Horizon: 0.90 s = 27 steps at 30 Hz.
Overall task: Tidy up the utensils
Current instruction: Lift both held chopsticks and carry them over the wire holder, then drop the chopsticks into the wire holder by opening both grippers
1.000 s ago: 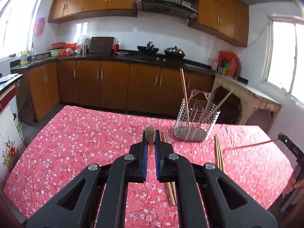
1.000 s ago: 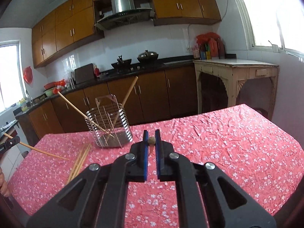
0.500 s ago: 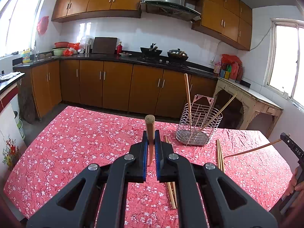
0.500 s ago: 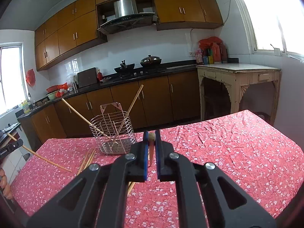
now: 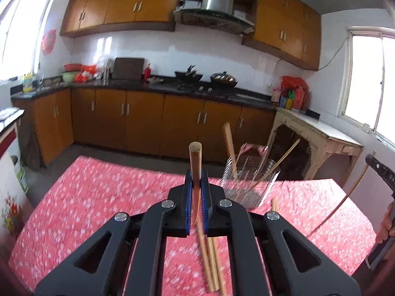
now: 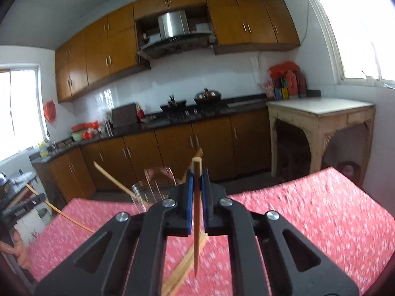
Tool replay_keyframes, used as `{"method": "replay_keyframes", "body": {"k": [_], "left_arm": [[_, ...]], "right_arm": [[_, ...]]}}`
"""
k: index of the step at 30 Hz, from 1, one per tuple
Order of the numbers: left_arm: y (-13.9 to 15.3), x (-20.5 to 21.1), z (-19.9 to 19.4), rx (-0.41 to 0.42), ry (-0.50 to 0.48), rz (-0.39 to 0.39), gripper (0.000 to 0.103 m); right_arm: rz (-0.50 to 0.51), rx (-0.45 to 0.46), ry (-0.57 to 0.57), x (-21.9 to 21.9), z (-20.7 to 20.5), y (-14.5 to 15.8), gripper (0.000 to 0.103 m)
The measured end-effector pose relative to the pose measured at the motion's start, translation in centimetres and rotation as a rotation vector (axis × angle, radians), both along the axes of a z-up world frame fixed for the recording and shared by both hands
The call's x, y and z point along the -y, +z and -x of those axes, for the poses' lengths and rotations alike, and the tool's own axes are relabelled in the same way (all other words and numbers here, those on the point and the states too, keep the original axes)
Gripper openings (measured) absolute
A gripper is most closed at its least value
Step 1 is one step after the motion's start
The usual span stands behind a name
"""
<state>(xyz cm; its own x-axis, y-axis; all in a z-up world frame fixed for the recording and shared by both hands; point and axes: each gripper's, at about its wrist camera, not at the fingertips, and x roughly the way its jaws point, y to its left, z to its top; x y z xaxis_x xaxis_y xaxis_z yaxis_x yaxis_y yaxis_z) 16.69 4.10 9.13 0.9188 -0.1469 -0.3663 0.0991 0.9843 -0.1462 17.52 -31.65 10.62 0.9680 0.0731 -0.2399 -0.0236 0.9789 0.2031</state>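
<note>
Orange-brown cabinets and a dark counter lined the far wall of the kitchen, and a table with a red flowered cloth filled the foreground of the left wrist view. From that view, the left gripper was clenched on a wooden chopstick, which stood nearly upright between the blue pads, its blunt round end above the jaws and its lower part running down and slightly right toward the cloth. Two more chopsticks lay on the cloth just below the jaws, long axes running away from the camera. A wire utensil holder stood beyond and to the right, blurred, with two chopsticks leaning out of it. Only this view showed the right gripper from outside, at the frame's right edge, with its stick slanting down to the left and a hand beneath it. From the right wrist view, the right gripper was likewise clamped on a second chopstick, held almost vertical, square end up and thin tip hanging just above the cloth. Loose chopsticks lay diagonally on the cloth under it. The holder stood behind and left of the jaws, partly hidden. Only here did the left gripper appear at the left edge, its chopstick slanting down to the right.
</note>
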Motion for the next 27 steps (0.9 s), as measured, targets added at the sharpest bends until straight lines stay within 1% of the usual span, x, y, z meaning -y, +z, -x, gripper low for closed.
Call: {"method": "replay_keyframes", "body": {"k": [4,7,11,14,16,18,21,22,24,27], "left_arm": [[3.1,2.1,-1.0,0.040,-0.051,0.019,0.006],[5.7,4.3,-2.1,0.070,-0.095,0.024,0.006],[7.9,6.7,-3.9,0.109,-0.106,0.025,0.006],[8.8,7.9,-6.0,0.130,-0.085,0.032,0.006],[8.6,8.8,-7.9,0.131,-0.066,-0.001,0.006],[7.8,9.3,-9.5,0.111,-0.055,-0.021,0.006],[5.8,9.2,-11.9,0.036,-0.062,-0.004,0.006],[5.1,9.1,-12.6,0.015,-0.065,0.000,0.006],[4.1,8.9,-13.3,-0.008,-0.067,-0.006,0.006],[3.0,8.5,-14.1,-0.059,-0.097,0.020,0.006]], "right_arm": [[-0.038,0.048,0.038,0.1,-1.8,3.6,0.008],[-0.025,0.090,0.039,-0.7,-3.8,5.9,0.007],[-0.028,0.158,0.029,-1.7,-7.0,8.5,0.007],[-0.030,0.210,0.022,-2.4,-9.1,9.5,0.007],[-0.026,0.229,0.023,-2.9,-10.9,9.5,0.007],[-0.028,0.228,0.027,-3.3,-12.6,8.7,0.007],[-0.041,0.208,0.032,-3.7,-14.9,7.3,0.007],[-0.049,0.193,0.041,-3.8,-16.0,6.4,0.007],[-0.060,0.166,0.050,-3.9,-17.4,5.2,0.007],[-0.064,0.130,0.059,-4.3,-18.9,3.5,0.007]]}}
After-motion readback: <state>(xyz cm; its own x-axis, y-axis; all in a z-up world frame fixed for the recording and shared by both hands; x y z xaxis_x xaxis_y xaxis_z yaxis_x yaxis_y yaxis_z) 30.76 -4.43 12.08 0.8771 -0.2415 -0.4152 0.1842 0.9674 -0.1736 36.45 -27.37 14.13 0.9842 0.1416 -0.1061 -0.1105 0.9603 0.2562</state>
